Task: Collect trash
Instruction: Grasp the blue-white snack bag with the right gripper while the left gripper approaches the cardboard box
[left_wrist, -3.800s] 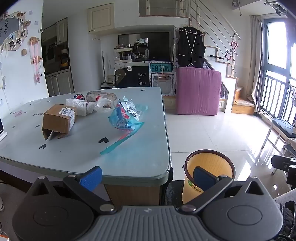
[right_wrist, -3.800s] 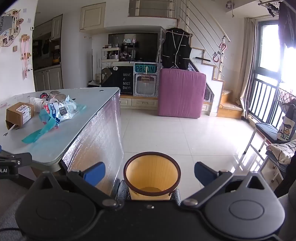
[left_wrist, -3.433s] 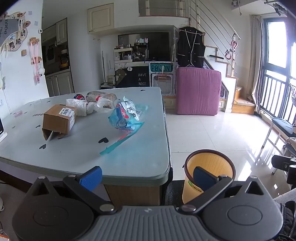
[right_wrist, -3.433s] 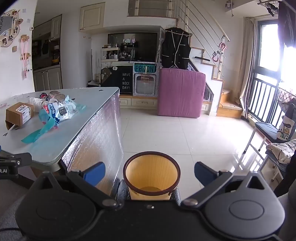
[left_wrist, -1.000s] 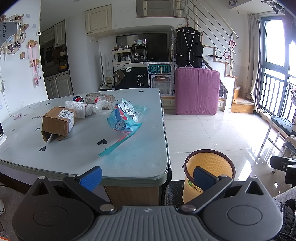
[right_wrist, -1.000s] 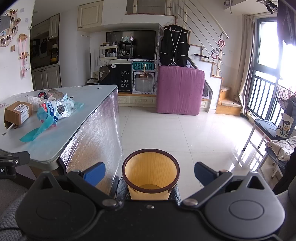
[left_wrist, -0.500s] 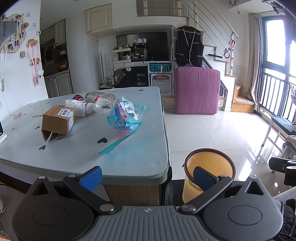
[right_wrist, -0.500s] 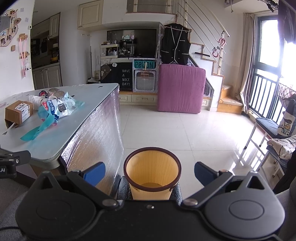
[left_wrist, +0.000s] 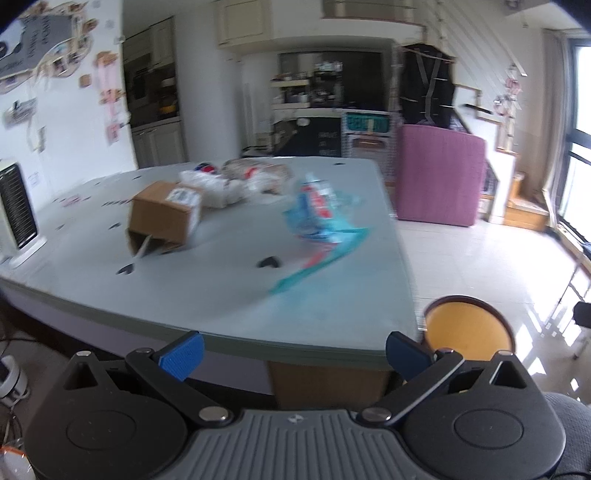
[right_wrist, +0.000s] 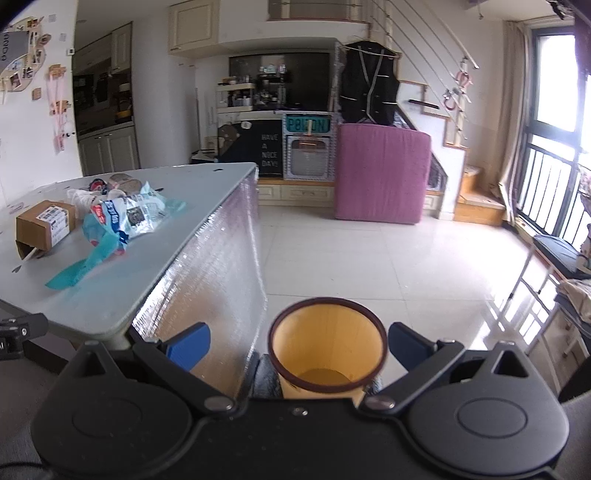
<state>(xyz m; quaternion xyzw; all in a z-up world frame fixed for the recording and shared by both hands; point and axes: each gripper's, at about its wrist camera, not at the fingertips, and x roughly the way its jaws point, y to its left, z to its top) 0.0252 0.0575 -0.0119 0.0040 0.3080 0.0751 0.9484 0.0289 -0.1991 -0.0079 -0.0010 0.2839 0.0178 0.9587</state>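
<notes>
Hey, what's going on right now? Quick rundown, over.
Both hand-held grippers open, empty: left, right. Wrappers and box lie on the table; bin on the floor below right one. Nothing in the way.

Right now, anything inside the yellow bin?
From the right wrist view, the yellow bin on the floor looks empty: bare inner walls and a bit of bare bottom show. The near part of the bottom is hidden behind its rim and the right gripper.
</notes>
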